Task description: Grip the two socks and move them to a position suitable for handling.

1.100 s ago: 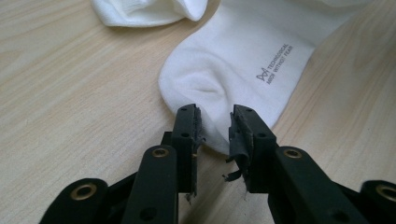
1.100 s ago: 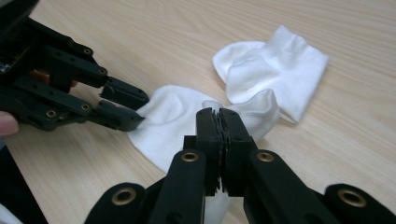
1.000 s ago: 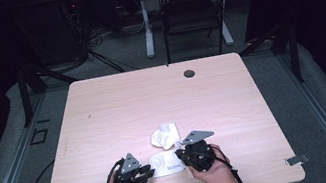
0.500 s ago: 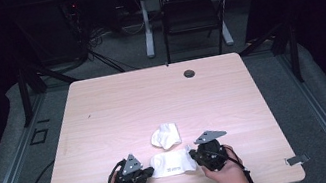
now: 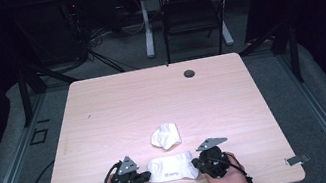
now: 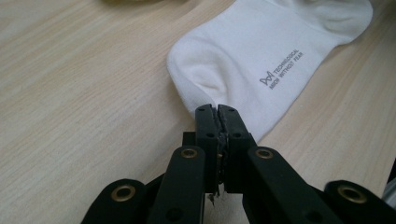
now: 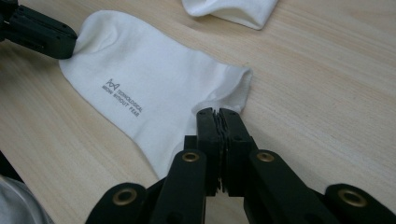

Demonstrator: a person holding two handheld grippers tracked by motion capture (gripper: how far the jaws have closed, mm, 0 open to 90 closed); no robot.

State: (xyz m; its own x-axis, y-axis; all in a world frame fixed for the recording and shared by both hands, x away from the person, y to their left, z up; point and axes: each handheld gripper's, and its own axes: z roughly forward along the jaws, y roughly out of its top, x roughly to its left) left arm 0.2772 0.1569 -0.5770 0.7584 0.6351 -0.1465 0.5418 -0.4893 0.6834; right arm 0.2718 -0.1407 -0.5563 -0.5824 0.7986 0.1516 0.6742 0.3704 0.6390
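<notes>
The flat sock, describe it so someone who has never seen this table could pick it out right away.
On the wooden table, look at the near edge, between the left gripper and right gripper. The flat sock lies stretched out there, each gripper shut on one end. Unlike the crumpled sock just behind it, it lies smooth and shows small grey lettering.

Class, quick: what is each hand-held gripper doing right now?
Left hand-held gripper: closed, pinching one end of the flat white sock.
Right hand-held gripper: closed, pinching the sock's other end.

Left gripper jaws, just closed, apparently pinch the white sock edge.
</notes>
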